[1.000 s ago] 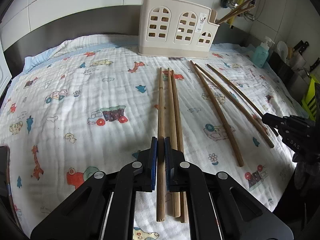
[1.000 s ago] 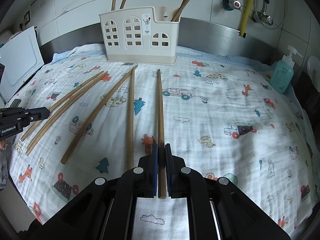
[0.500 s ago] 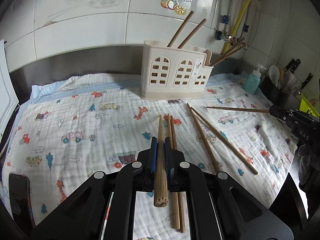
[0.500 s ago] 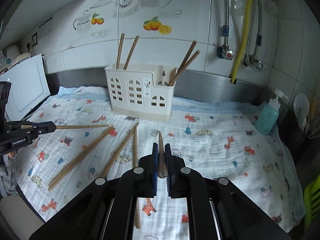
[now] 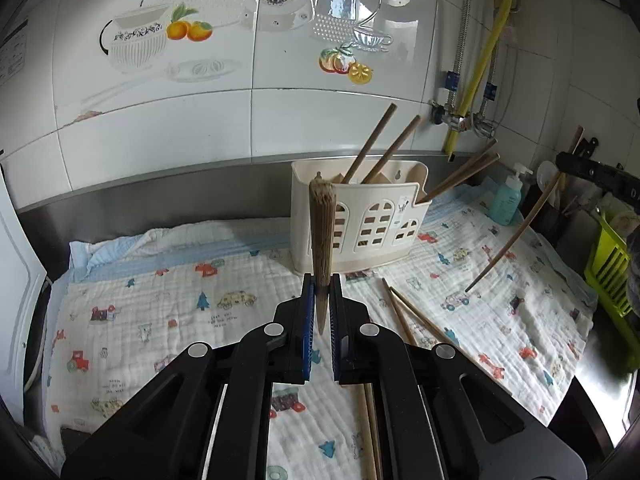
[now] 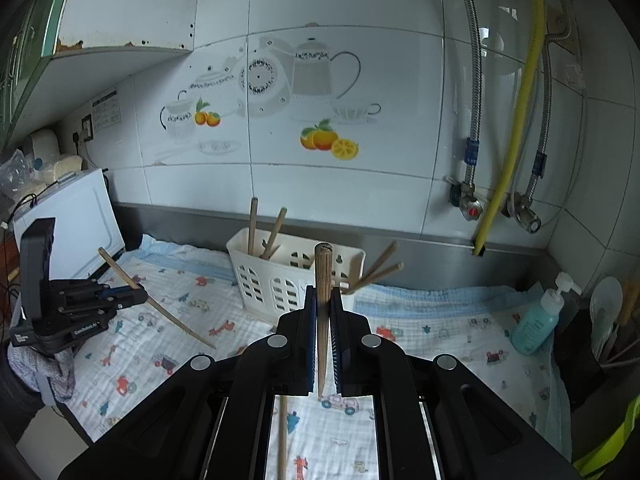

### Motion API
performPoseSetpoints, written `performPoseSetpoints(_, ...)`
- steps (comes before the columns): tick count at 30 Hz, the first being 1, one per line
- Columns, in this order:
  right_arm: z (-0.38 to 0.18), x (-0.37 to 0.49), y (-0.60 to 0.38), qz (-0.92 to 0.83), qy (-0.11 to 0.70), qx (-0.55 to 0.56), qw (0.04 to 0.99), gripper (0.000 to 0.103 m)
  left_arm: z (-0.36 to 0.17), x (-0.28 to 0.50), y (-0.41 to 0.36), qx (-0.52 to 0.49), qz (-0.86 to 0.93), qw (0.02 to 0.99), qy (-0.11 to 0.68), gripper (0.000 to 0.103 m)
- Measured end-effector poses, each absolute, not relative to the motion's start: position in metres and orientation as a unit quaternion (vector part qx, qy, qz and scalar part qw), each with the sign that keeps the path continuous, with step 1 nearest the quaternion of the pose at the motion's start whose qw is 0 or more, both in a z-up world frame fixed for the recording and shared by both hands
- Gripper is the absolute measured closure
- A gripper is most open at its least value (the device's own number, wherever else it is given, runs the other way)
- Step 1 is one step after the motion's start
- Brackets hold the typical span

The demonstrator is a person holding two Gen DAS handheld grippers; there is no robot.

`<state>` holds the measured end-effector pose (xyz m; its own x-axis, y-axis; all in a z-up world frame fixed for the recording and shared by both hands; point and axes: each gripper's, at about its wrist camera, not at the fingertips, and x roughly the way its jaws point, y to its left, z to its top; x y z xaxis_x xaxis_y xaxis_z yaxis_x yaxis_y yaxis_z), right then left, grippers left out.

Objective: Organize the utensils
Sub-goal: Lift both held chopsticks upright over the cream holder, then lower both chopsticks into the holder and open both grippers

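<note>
- The left gripper (image 5: 319, 312) has its blue-padded fingers (image 5: 306, 320) squeezed tight on one long brown wooden chopstick (image 5: 321, 240), held up in the air with its thick end toward the camera.
- The right gripper (image 6: 323, 320) pinches a second brown wooden chopstick (image 6: 322, 280) the same way, high above the cloth.
- The cream plastic utensil holder with little arched windows (image 5: 372, 224) stands at the back of the tabletop, and four chopsticks lean inside it.
- More wooden chopsticks (image 5: 416, 320) lie on the white cloth printed with little cars and animals (image 5: 160, 320).
- A teal soap pump bottle (image 6: 538, 316) stands near the right edge.
</note>
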<state>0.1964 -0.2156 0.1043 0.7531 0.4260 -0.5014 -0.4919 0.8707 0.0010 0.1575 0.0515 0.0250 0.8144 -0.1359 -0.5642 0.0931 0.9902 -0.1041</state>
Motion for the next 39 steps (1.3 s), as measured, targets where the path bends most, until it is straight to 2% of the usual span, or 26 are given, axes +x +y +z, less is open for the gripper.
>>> performPoseSetpoints(10, 0.158, 0.237, -0.197, 0.254, 0.206, -0.057, 0.943, 0.097, 0.085, 0.189, 0.059, -0.028, -0.053, 0.964, 0.257, 0.097)
performPoseSetpoints(21, 0.157, 0.287, -0.176, 0.235, 0.206, -0.053, 0.948, 0.097, 0.159, 0.226, 0.050, -0.009, -0.045, 0.981, 0.190, 0.097)
performPoseSetpoints(39, 0.110, 0.312, -0.173, 0.237, 0.260, -0.054, 0.935, 0.096, 0.105, 0.283, 0.036, -0.031, -0.056, 0.963, 0.262, 0.096)
